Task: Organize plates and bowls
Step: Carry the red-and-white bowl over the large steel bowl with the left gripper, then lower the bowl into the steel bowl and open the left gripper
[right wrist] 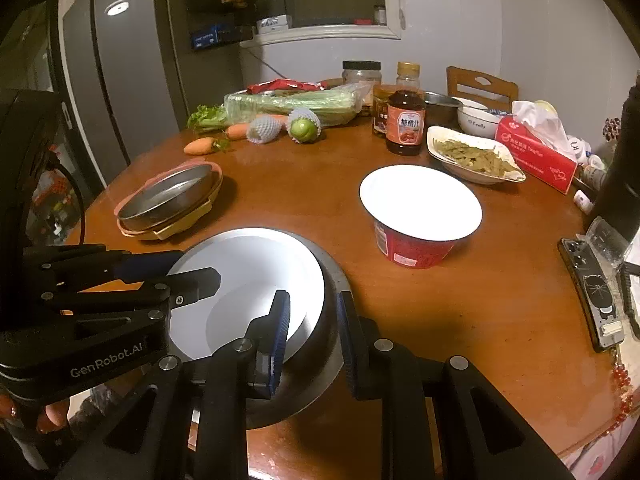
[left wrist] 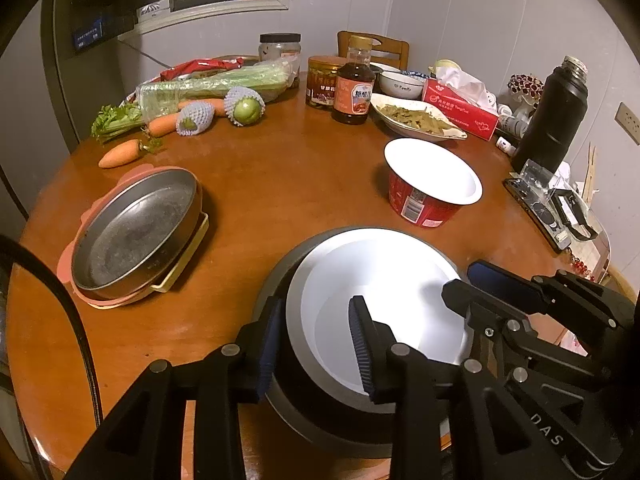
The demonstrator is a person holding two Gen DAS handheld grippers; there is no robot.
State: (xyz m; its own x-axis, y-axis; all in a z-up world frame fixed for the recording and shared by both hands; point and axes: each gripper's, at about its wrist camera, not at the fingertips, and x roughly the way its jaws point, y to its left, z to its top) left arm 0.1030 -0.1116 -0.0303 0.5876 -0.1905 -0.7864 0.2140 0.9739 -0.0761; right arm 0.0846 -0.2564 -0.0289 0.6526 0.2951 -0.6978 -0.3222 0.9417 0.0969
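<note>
A white bowl (left wrist: 380,280) (right wrist: 248,264) sits nested inside a grey metal bowl (left wrist: 280,280) (right wrist: 332,280) on the near side of the round wooden table (left wrist: 280,168). My left gripper (left wrist: 316,302) (right wrist: 198,266) straddles their left rim, one pad outside the grey wall and one inside the white bowl, pressed on it. On the opposite rim, my right gripper (right wrist: 314,296) (left wrist: 464,280) is shut the same way. Further back stand a red paper noodle bowl (left wrist: 424,200) (right wrist: 416,240) and a metal pan (left wrist: 132,232) (right wrist: 168,200) stacked on pink and yellow plates.
At the back are a dish of green vegetables (left wrist: 416,120), a small white bowl (left wrist: 400,84), a sauce bottle (left wrist: 354,88), jars, a red tissue box (left wrist: 460,108), carrots and celery (left wrist: 200,92). A black flask (left wrist: 556,112) and a phone (right wrist: 592,292) lie at the right edge.
</note>
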